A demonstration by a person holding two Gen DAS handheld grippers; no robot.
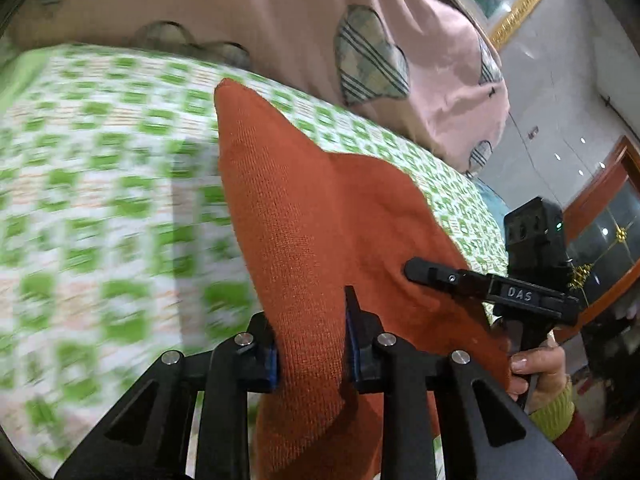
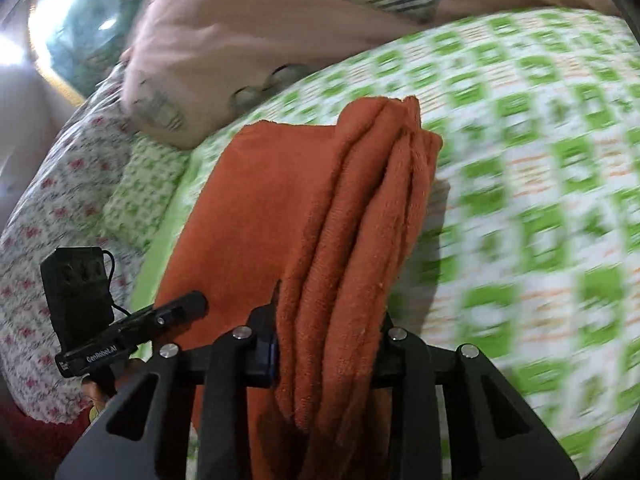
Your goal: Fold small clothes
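An orange knit cloth hangs lifted above the green and white checked bed cover. My left gripper is shut on one bunched edge of it. My right gripper is shut on another bunched edge, where the orange cloth falls in folds. The right gripper also shows in the left wrist view at the cloth's right side. The left gripper also shows in the right wrist view at the cloth's left side. Both views are motion-blurred.
A pink quilt with plaid heart patches lies at the back of the bed and also shows in the right wrist view. A floral pillow lies at the left. A wooden cabinet stands beyond the bed edge.
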